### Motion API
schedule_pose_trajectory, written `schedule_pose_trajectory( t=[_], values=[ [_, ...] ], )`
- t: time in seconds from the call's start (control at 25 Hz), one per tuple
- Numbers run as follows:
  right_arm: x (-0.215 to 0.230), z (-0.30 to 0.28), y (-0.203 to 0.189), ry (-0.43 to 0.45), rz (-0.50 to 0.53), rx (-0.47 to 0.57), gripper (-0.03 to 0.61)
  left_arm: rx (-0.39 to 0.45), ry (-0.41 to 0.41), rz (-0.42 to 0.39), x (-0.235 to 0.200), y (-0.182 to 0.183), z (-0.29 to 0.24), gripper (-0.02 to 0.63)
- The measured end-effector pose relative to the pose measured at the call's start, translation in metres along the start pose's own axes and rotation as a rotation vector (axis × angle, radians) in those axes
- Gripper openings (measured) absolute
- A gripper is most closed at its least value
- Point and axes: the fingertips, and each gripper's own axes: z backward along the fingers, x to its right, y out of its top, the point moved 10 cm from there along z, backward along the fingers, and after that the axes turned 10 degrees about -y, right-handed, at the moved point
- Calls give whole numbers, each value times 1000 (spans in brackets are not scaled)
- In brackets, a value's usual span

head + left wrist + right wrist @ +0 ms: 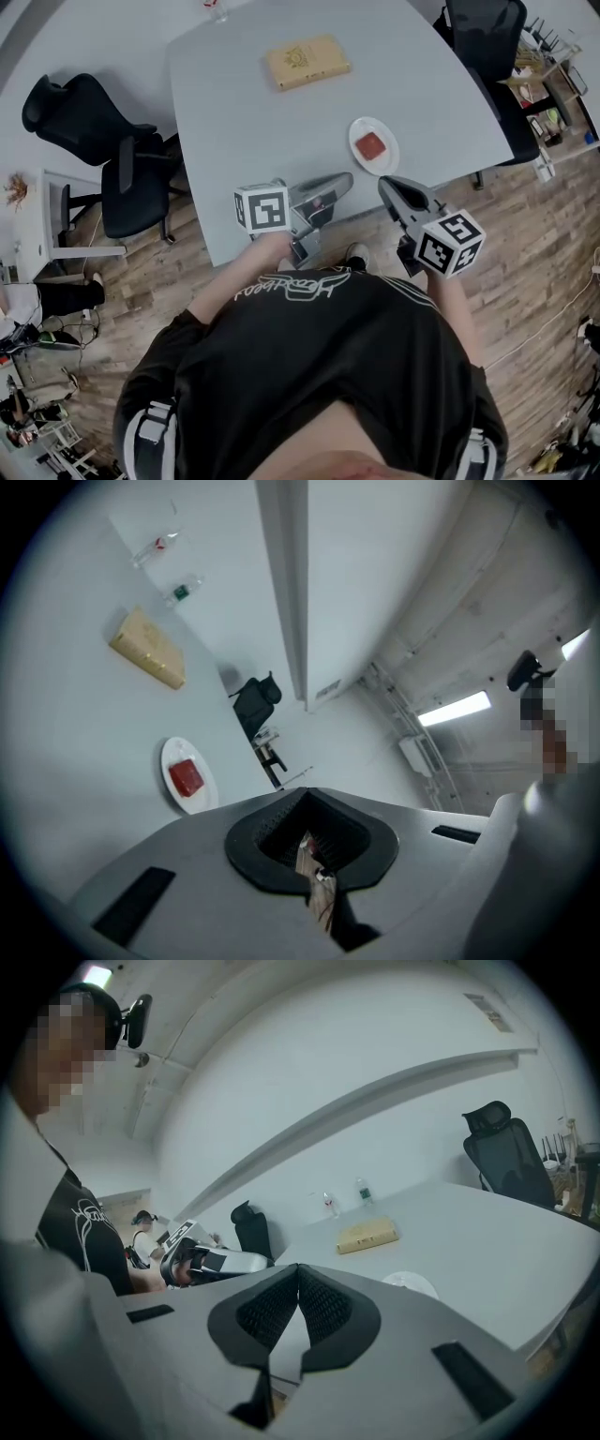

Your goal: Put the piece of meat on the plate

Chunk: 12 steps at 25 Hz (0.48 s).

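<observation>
A flat red square of meat [370, 145] is seen on the round white plate [355, 139], while the left gripper [342, 180] and right gripper [384, 185] are held closed, ribbed jaws empty.

Meat [370, 145] on plate [384, 165], seemingly just beyond left gripper [347, 179], right gripper [384, 185]

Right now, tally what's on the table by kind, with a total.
plate: 1
piece of meat: 1 (red, lying on the plate)
tan box: 1
bottles: 2 (small, clear, at the far edge)
Total: 5
</observation>
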Motion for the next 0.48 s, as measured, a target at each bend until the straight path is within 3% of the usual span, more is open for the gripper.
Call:
schedule_pose_trajectory(
  t=[0.2,0.48],
  values=[
    [-39,17,-9,-16,4,41,8,-97,-37,-255,37,-5,29,8],
    [-99,44,-33,-31,2,97,8,-196,-73,-525,88,-29,69,8]
  ],
)
